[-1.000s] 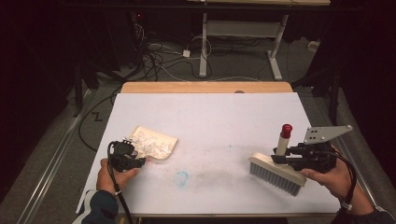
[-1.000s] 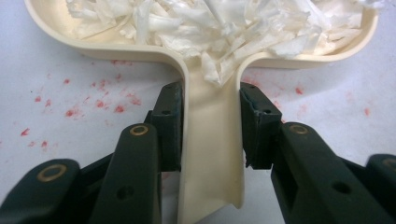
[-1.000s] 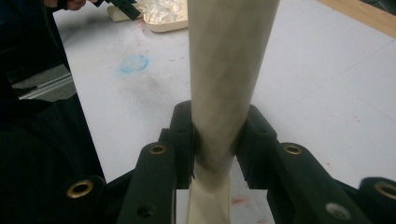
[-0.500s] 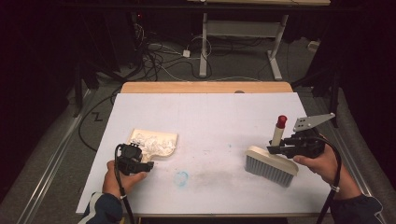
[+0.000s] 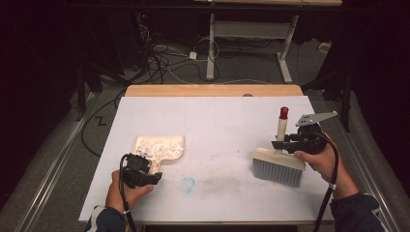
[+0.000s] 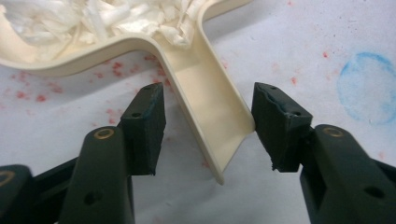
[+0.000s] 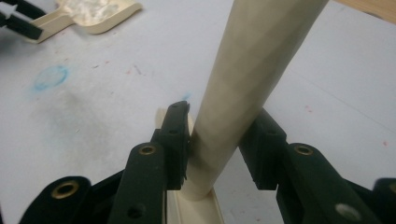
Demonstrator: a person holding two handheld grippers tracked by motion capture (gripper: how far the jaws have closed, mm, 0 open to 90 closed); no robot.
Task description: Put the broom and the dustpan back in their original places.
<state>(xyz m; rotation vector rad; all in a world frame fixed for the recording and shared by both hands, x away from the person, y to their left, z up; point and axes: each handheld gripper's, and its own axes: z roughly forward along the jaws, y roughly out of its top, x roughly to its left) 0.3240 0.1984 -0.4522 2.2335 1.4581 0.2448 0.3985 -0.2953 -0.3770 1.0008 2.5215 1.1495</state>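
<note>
black grippers with brass-ringed screw holes, black trailing cables, dark blue sleeves (image 5: 355,210).

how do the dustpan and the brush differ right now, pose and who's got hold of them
The dustpan lies flat on the table, holding white shreds; the brush stands on its grey bristles with its handle upright.

The left gripper has its jaws open on either side of the dustpan's handle, not closed on it; the right gripper has its jaws shut on the brush's handle.

The brush handle ends in a red tip; the dustpan has none.

Both are cream plastic.
</note>
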